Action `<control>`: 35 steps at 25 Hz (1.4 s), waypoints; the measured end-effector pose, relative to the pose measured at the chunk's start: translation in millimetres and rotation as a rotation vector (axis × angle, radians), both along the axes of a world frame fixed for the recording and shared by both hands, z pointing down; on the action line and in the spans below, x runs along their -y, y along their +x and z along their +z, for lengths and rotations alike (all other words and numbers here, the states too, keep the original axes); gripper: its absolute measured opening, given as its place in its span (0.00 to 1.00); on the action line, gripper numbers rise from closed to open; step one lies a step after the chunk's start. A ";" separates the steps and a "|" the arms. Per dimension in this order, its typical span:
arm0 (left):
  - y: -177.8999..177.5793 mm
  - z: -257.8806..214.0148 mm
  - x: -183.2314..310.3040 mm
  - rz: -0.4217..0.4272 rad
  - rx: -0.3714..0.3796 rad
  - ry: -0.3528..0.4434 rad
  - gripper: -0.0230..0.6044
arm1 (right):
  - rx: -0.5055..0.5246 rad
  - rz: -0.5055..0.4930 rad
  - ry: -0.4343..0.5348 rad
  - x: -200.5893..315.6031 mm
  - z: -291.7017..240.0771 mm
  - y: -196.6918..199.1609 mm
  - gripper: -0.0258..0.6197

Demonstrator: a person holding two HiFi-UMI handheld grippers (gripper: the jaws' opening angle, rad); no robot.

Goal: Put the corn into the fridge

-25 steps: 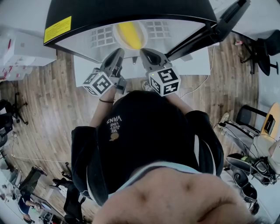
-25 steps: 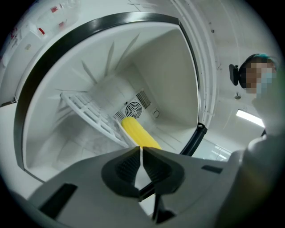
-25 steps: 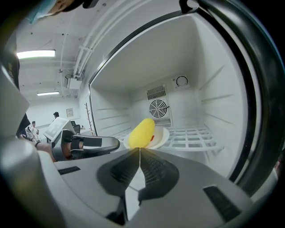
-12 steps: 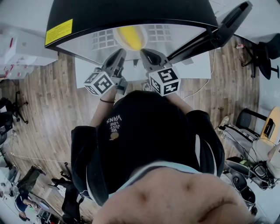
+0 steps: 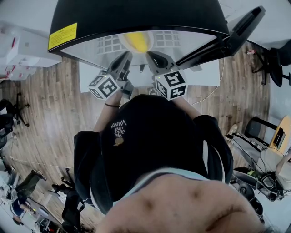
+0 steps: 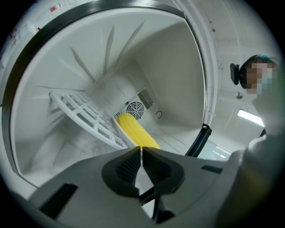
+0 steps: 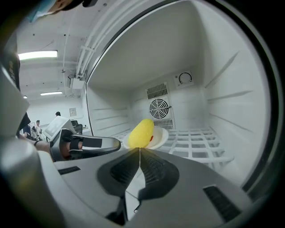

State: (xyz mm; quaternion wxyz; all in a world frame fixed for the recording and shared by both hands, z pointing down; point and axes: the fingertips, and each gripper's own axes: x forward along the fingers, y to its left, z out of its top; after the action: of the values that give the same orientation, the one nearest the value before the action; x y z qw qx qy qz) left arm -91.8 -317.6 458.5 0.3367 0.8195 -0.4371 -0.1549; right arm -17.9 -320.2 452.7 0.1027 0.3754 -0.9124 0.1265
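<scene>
Corn [image 7: 141, 132] rests on a plate [image 7: 162, 135] inside the fridge [image 5: 136, 16]. Left gripper [image 6: 141, 149] and right gripper [image 7: 140, 149], at its opening, are closed and empty.

Corn [image 7: 141, 132]: whole yellow cob. I see it lying on its side on a white plate [image 7: 161, 136], straight ahead of my right gripper [image 7: 139, 149] and clear of the tips. It is also just beyond my left gripper [image 6: 141, 149], with its far end toward the back-wall fan [image 7: 159, 108]. The plate sits on a white grid shelf [image 7: 200, 142]. Fridge [image 5: 136, 13]: black outside, white inside, door [image 5: 241, 25] open. Both tongs are at its mouth.
</scene>
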 end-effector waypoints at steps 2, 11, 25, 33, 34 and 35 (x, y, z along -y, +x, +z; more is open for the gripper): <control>-1.2 0.0 1.5 -0.004 -0.002 -0.001 0.08 | 0.002 -0.002 0.001 2.4 -0.4 -0.9 0.07; -4.1 -1.1 5.5 -0.014 -0.002 0.001 0.08 | 0.006 -0.011 0.003 8.7 -1.7 -4.3 0.07; -5.6 -0.1 7.6 -0.030 -0.003 0.008 0.08 | 0.000 -0.017 0.010 18.5 -0.3 -6.7 0.07; -7.2 -0.5 9.9 -0.034 0.012 0.010 0.08 | -0.001 -0.021 0.010 22.9 -0.5 -9.3 0.07; -6.7 -0.2 10.5 -0.034 0.012 0.010 0.08 | 0.000 -0.021 0.011 23.7 -0.2 -8.9 0.07; -6.3 0.1 10.9 -0.033 0.012 0.010 0.08 | 0.001 -0.021 0.011 24.5 0.2 -8.8 0.07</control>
State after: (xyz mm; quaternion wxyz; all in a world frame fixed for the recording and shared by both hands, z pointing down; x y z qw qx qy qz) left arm -98.2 -328.5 458.6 0.3274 0.8147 -0.4519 -0.1580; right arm -26.8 -344.6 452.8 0.1016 0.3663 -0.9170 0.1205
